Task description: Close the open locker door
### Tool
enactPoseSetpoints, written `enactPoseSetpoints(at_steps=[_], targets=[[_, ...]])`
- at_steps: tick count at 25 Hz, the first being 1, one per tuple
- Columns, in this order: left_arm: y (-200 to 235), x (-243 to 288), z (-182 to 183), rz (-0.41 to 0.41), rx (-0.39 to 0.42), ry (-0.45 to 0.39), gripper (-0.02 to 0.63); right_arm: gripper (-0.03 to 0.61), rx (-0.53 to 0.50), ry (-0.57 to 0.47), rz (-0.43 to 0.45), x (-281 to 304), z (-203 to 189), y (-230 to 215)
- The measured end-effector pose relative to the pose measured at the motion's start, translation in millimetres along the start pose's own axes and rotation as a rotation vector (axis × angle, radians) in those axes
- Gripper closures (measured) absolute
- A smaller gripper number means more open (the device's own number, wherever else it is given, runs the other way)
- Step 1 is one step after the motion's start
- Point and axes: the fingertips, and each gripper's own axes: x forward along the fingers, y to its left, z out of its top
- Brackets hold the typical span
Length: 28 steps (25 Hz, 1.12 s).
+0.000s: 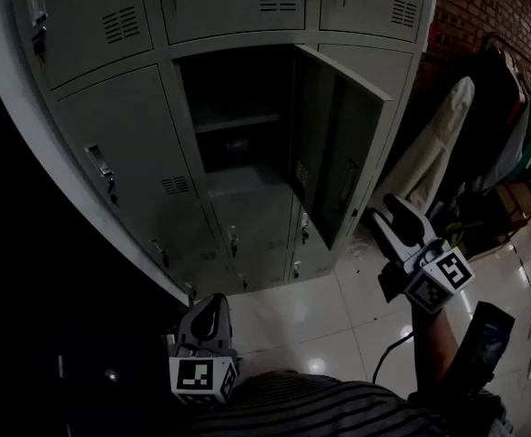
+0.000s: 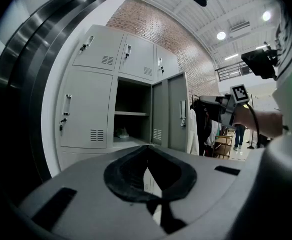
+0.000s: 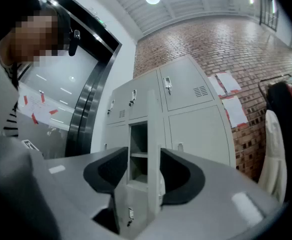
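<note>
**A:** Where's the door?

**B:** The grey metal locker door [image 1: 333,144] stands swung wide out from its dark compartment [image 1: 238,89]. It is hinged at that compartment's right edge, in the middle of the grey steel locker bank [image 1: 119,144]. A shelf [image 1: 239,121] crosses the compartment inside.

**A:** And the tools?

**B:** The right gripper [image 1: 385,208] is raised near the door's free edge, not touching it. Its jaws are spread, with only air between them. The left gripper [image 1: 212,302] sits low, near the bank's bottom edge, with its jaws pressed together on nothing.

**A:** What's round about?

**B:** A white garment [image 1: 433,144] hangs right of the bank, before a red brick wall [image 1: 502,7]. Glossy pale floor tiles [image 1: 329,317] lie below.
</note>
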Motion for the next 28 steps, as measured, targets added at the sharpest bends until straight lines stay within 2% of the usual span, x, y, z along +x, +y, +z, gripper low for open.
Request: enactPoseSetpoints(at_steps=[6,10,14,21,23,25,28], targets=[[-19.0,4.1,5.2,0.007,-0.001,-0.007,0.609,0.368,0.008,0.108,0.177,22.9,-21.1,-19.2],[-20.0,3.5,9.5,0.035,0.009,-0.036,0.609,0.364,0.021,0.153,0.232,36.8,-34.3,-23.2],[-15.3,-2.0,8.3,0.062,0.000,-0.017,0.609,0.354,0.015,0.191,0.298,45.3,-43.9,-16.3],[7.6,-5.8,10.2,0.090,-0.001,-0.033,0.609,0.377,0.000,0.198,0.326,60.0,-52.8,10.8],[15.1,-5.9,10.9,0.089,-0.007,-0.039,0.609,0.391,-0.025,0.194,0.315,67.6,-55.5,24.6],[24.3,-4.6,12.6,0.087,-0.013,-0.046,0.609,0.431,-0.045,0.188,0.298,77.9,-58.7,39.1],[42.6,-1.8,16.5,0.082,-0.017,-0.056,0.609,0.432,-0.069,0.187,0.288,96.3,-64.1,64.1]])
